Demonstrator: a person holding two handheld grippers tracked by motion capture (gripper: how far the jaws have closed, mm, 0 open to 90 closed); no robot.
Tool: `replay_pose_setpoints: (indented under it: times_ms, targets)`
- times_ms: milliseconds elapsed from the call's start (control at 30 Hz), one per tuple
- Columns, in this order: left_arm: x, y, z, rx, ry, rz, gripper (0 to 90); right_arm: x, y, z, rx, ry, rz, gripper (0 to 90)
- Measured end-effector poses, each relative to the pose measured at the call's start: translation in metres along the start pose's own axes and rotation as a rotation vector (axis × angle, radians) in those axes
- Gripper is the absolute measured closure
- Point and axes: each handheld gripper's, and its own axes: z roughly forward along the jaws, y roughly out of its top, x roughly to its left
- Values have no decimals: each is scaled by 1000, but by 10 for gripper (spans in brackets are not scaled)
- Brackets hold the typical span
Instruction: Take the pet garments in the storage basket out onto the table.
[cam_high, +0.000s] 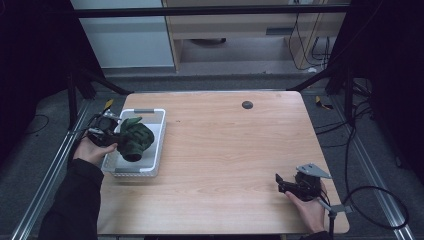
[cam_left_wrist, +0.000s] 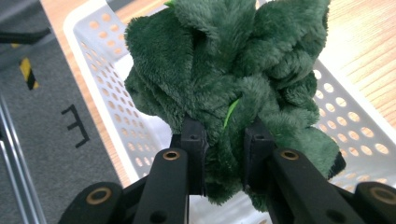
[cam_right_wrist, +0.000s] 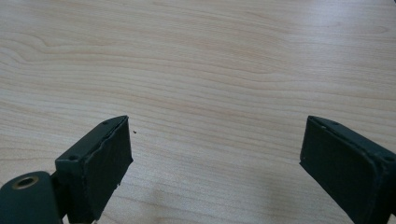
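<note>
A dark green plush toy (cam_high: 135, 138) hangs over the white perforated basket (cam_high: 155, 145) at the table's left. My left gripper (cam_high: 116, 134) is shut on it from the left. In the left gripper view the plush toy (cam_left_wrist: 224, 74) bulges out above the two jaws, pinched between them at my left gripper (cam_left_wrist: 223, 140), with the basket wall (cam_left_wrist: 350, 126) behind. Near the front right corner, my right gripper (cam_high: 278, 182) stands open just above the wood. In the right gripper view my right gripper (cam_right_wrist: 215, 154) has wide-apart jaws and bare wooden table (cam_right_wrist: 210, 70) between them.
A small dark round grommet (cam_high: 247, 104) sits in the table near its far edge. Grey floor with metal rails (cam_high: 52, 165) runs along the left side, and cables (cam_high: 370, 200) lie on the floor at the right. The wooden tabletop (cam_high: 230, 145) stretches between basket and right gripper.
</note>
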Motion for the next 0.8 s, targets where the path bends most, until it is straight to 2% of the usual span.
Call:
replay_pose_setpoints:
  times_ms: [300,600,800]
  targets:
    - [-1,1,-24,-49,5,13,743,0,0,0,0,0,3,89]
    - [-6,3,-36,-57,-3,28,743,0,0,0,-1,0,1,89]
    - [-15,8,-46,-78,-15,57,743,1,0,-1,-1,-1,2,89]
